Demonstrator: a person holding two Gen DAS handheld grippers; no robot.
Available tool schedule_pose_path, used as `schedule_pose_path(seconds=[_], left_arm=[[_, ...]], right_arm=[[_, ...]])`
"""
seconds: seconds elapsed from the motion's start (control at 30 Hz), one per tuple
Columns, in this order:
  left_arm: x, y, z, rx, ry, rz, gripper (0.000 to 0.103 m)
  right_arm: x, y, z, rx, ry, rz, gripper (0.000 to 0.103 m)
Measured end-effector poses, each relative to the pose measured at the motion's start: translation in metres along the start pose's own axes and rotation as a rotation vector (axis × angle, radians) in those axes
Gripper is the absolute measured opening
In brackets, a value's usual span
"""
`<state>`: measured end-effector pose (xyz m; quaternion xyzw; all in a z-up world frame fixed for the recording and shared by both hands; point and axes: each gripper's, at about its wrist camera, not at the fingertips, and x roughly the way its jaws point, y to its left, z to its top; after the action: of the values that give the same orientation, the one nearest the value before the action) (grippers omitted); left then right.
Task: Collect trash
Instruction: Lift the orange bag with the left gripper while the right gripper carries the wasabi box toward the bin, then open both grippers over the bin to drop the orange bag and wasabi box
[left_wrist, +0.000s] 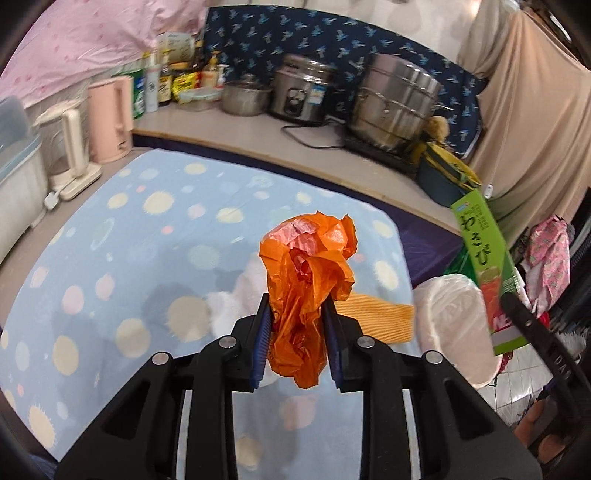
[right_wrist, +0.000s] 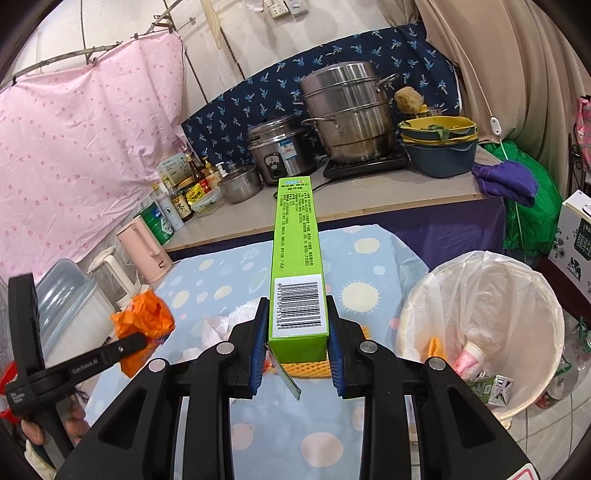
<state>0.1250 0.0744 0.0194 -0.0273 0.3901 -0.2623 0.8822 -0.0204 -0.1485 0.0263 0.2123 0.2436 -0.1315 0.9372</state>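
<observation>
My left gripper is shut on a crumpled orange plastic bag and holds it above the blue dotted tablecloth. My right gripper is shut on a long green carton with a barcode, held pointing forward above the table. The same carton shows at the right of the left wrist view. The orange bag shows at the left of the right wrist view. A white lined trash bin stands to the right of the table, with some trash inside. It also shows in the left wrist view.
White crumpled tissue and an orange-yellow cloth lie on the table. A counter behind holds a steel steamer pot, rice cooker, bowls and bottles. Two kettles stand at the left.
</observation>
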Motion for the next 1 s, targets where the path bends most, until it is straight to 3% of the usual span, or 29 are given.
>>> schedule_pose_path(seconds=[0.47, 1.0], left_arm=[[0.032, -0.129, 0.006, 0.149, 0.027, -0.148, 0.026], [0.077, -0.219, -0.027, 0.261, 0.115, -0.203, 0.026]], right_arm=[[-0.033, -0.065, 0.000, 0.086, -0.045, -0.095, 0.027], [-0.039, -0.145, -0.024, 0.211, -0.011, -0.214, 0.027]])
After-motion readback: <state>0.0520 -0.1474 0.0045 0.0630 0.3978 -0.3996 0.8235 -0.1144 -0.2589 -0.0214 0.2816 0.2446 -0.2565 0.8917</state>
